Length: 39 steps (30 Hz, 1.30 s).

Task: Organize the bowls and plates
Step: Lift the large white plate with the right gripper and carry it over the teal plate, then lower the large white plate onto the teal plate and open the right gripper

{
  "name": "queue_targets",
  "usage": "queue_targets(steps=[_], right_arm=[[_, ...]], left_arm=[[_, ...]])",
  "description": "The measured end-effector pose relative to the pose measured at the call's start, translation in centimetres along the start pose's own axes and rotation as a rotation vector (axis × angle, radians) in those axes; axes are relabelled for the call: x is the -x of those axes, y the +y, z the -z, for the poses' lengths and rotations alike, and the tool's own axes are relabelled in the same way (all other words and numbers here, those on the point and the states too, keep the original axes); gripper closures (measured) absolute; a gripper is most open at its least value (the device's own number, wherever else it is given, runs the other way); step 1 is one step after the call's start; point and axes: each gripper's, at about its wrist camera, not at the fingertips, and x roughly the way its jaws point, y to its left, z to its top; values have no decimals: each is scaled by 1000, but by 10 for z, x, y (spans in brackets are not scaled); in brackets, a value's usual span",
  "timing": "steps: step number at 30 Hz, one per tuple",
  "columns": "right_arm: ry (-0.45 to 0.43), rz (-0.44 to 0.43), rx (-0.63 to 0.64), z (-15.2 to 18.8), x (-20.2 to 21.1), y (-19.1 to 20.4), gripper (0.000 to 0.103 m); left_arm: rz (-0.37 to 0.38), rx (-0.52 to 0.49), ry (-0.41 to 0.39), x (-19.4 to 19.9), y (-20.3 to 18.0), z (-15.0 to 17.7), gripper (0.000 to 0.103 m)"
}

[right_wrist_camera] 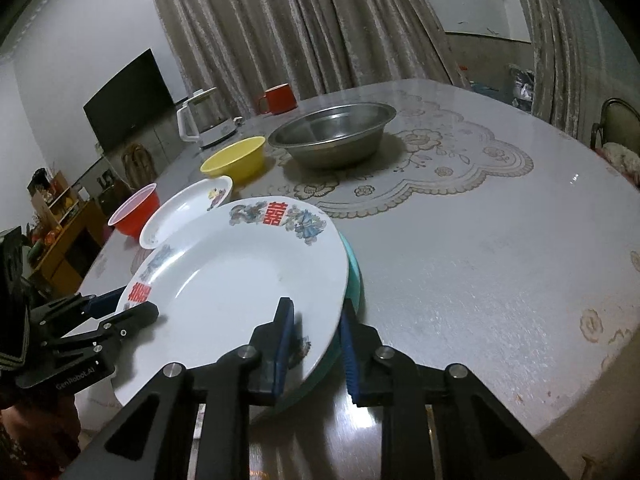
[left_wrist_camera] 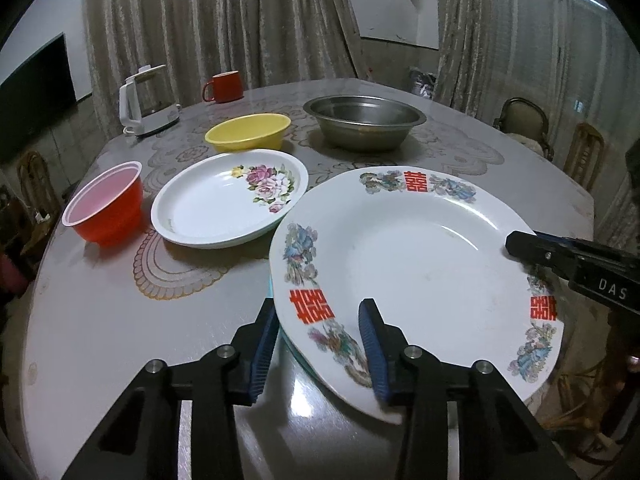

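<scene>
Straddling the dragon plate [left_wrist_camera: 416, 264] rim, left tool [left_wrist_camera: 320, 344] spread; right tool [right_wrist_camera: 316, 344] likewise (teal plate [right_wrist_camera: 354, 276] beneath).

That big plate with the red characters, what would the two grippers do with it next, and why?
Probably close both on its rim. The left gripper and right gripper each straddle an edge of the big plate, fingers apart, not yet pinching. It rests on a teal plate.

A white electric kettle [left_wrist_camera: 146, 100] and a red mug [left_wrist_camera: 224, 86] stand near each other at the table's [right_wrist_camera: 500, 248] far edge — beige curtains [left_wrist_camera: 224, 20] behind, a dark television [right_wrist_camera: 128, 98] leftward.
</scene>
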Motion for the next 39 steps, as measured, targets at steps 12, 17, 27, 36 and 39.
queue_targets(steps=[12,17,27,36,39], right_arm=[[-1,-13,16,-4,-4,1,70],[-47,36,22,-9,8,-2,68],[-48,60,40,-44,8,5,66],[68,-45,66,-76,-31,39,65],[121,-57,105,-88,-49,53,65]], left_arm=[[31,36,17,4,8,1,21],[18,104,26,13,28,4,18],[-26,359,17,18,101,0,9],[28,501,52,0,132,-6,6],[58,534,59,-9,138,-10,6]])
